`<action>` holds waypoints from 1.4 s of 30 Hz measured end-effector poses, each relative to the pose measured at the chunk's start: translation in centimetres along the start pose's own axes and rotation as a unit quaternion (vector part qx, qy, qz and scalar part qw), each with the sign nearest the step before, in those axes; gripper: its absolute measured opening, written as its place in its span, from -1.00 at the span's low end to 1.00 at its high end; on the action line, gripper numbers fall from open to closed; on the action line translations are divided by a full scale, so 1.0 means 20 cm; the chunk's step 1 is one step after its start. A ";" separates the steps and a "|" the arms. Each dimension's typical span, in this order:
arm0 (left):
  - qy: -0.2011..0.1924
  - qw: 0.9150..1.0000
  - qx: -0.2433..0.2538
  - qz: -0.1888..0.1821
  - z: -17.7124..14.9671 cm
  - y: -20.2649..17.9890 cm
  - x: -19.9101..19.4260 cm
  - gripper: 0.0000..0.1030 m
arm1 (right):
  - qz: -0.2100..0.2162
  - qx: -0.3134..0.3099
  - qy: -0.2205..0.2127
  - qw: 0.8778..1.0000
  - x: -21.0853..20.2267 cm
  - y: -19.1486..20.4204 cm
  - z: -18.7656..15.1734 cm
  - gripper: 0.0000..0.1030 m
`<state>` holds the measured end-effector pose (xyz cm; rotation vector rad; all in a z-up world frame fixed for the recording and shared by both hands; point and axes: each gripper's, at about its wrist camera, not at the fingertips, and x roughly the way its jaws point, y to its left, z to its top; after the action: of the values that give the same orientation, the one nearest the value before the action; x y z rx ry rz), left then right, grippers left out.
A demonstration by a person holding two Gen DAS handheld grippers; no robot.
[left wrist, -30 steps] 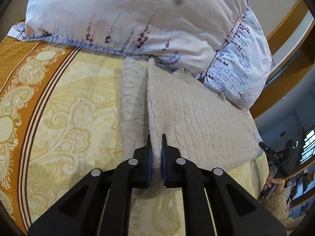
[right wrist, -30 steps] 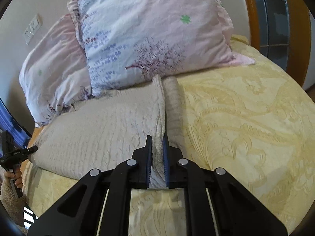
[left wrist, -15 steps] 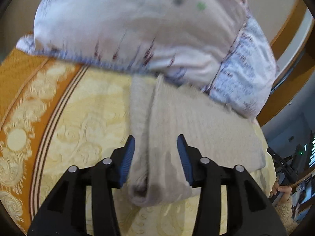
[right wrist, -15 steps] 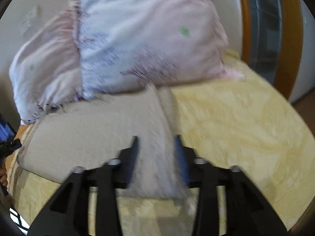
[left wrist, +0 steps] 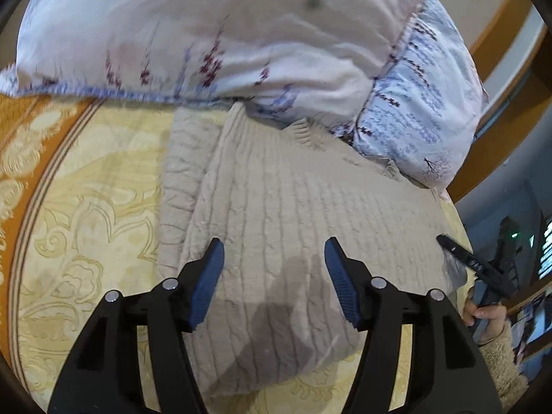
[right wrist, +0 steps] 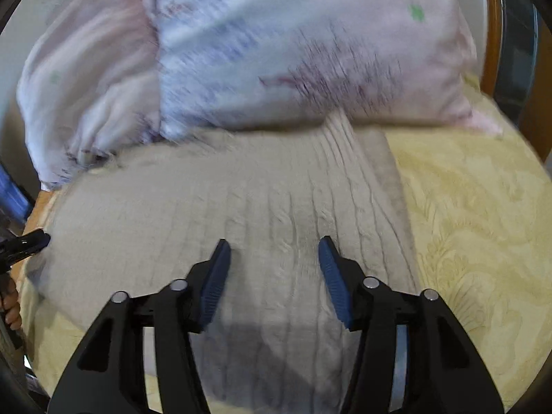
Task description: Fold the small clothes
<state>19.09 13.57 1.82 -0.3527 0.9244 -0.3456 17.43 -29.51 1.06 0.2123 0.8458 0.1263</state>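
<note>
So from the left wrist view, the left gripper (left wrist: 274,269) is spread wide with nothing pinched; its jaws have just been opening, and the beige knit sweater (left wrist: 293,207) lies flat under and between them, not gripped. The sweater sits on the yellow patterned bedspread (left wrist: 96,207), its far end tucked right up against the floral pillows (left wrist: 224,41), with one side already folded over along the left edge. Off to the right you can see the person's other hand (left wrist: 486,314) on its tool at the sweater's far corner. Right wrist view is blurrier, but same deal: the right gripper (right wrist: 274,265) has its jaws apart, just been opening too, hovering over the sweater (right wrist: 207,207) with fabric below them but nothing clamped. The folded strip runs along the right side here, next to bare bedspread (right wrist: 476,207), pillows (right wrist: 276,51) behind. My take on handling: it's a chunky cable knit, so soft, floppy, a bit heavy for its size, and not slippery, it'll sag if you grab only one layer. I'd pinch through both layers at the near hem corners, one gripper each, since the doubled edges give the pads something thick to bite.
</note>
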 end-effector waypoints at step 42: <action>0.001 0.973 -0.216 -0.080 0.16 0.31 0.11 -0.07 | 0.004 -0.058 -0.015 0.998 0.00 0.22 -0.02 0.46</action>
<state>23.80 18.64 -0.82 -0.8311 0.9729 -0.2891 16.90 -25.14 1.86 0.1083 0.8054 0.1797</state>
